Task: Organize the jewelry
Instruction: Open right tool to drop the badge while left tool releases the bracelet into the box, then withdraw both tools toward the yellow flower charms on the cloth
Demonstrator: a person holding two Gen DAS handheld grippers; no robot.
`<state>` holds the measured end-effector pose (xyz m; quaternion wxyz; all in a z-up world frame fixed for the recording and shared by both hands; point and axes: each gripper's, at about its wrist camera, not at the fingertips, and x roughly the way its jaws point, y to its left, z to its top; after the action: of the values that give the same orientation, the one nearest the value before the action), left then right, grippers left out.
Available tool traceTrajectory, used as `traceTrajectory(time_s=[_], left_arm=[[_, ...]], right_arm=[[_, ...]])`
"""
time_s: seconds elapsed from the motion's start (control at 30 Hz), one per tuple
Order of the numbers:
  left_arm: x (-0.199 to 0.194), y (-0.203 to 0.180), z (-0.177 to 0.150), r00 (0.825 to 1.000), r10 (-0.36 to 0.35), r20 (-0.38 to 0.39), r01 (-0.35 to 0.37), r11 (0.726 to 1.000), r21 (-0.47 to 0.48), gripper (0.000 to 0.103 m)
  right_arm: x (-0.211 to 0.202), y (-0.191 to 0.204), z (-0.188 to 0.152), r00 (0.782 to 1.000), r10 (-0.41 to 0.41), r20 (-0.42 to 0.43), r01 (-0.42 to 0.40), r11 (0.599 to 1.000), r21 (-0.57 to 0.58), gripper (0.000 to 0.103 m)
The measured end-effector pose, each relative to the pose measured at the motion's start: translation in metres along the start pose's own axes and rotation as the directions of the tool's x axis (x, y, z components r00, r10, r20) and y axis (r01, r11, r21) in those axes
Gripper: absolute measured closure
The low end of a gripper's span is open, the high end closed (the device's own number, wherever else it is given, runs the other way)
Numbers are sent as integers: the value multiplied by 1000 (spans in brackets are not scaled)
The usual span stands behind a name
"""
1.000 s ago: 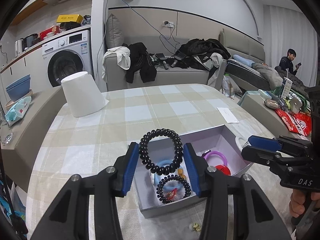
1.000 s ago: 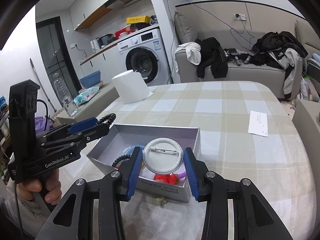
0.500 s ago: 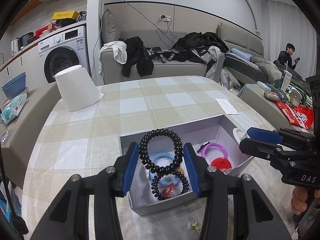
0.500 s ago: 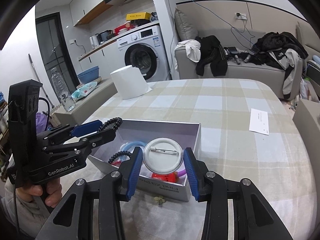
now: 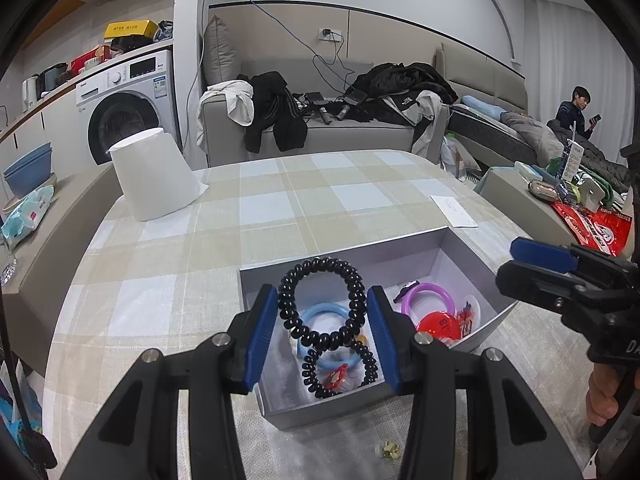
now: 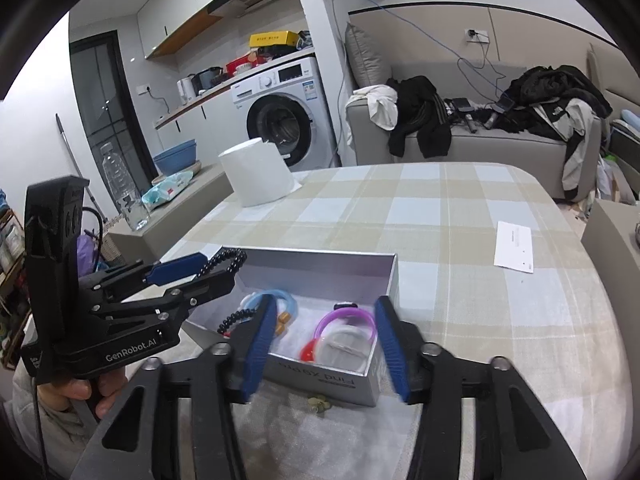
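Note:
My left gripper [image 5: 322,300] is shut on a black spiral hair tie [image 5: 320,263], held upright over the left half of the open grey box [image 5: 340,252]. The right wrist view shows the same left gripper [image 6: 216,270] above the box's left corner. My right gripper [image 6: 326,308] hangs over the box's near right part; its jaws are opening with nothing between the pads. Below it a white round badge [image 6: 344,346] lies in the box [image 6: 320,256]. Also inside are a light blue ring [image 5: 320,316], a purple ring [image 5: 426,298], a red disc [image 5: 438,326] and a second black spiral tie [image 5: 340,372].
A white paper roll [image 5: 154,176] stands at the far left of the checked table, and a paper slip [image 5: 454,210] lies at the right beyond the box. A small yellowish bit [image 6: 320,402] rests on the cloth before the box. A person [image 5: 576,112] sits far right.
The right gripper's jaws have spread apart and the white badge that they held has dropped into the box. The left gripper keeps its grip on the hair tie.

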<state>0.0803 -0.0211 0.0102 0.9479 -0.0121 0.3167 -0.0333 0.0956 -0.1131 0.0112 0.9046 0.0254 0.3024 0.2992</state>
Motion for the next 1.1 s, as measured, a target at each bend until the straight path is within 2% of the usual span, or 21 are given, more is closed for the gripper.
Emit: traceTrajectory(time_s=[0.03,0.1,0.2,0.27,0.37,0.6,0.83,1.03,1.07,1.1], left_arm=[[0,0,0,1000,-2,1,2,1000,1,62],[-2,-2,0,1000,-16,2,16,1000,5,61],[-5,-4,1,1000,-14,5,14,1000,15,48],[-10,-4,1,1000,-9,19,8,1000,13,23],[-18,-3,1,999,-8,40,8,1000,-2,2],[-32,1,-12,999,11,34,-11,1000,-25,1],[-33,9,-31,1000,16,-11,-17,998,-68,1],[-25,8,-41,998,15,-58,-19,997,-72,1],[-25,7,-42,998,11,-62,-16,997,-71,1],[-24,6,-43,998,6,-67,-10,998,-67,1]], right_arm=[[-2,-1,1,1000,-6,5,6,1000,2,36],[-5,-2,1,1000,-16,6,16,1000,6,21],[-7,-2,0,999,-36,2,36,999,7,11],[-8,-5,-2,999,-47,-6,47,999,9,6],[-12,-10,-8,998,-60,-11,61,998,18,0],[-13,-16,-23,991,-106,-83,106,994,-8,0],[-8,-18,-33,981,-127,-146,124,992,-27,0],[-2,-12,-41,979,-64,-195,59,998,-28,0],[-2,-10,-42,979,-39,-198,34,999,-28,4],[-1,-8,-43,979,-6,-202,0,1000,-27,14]])
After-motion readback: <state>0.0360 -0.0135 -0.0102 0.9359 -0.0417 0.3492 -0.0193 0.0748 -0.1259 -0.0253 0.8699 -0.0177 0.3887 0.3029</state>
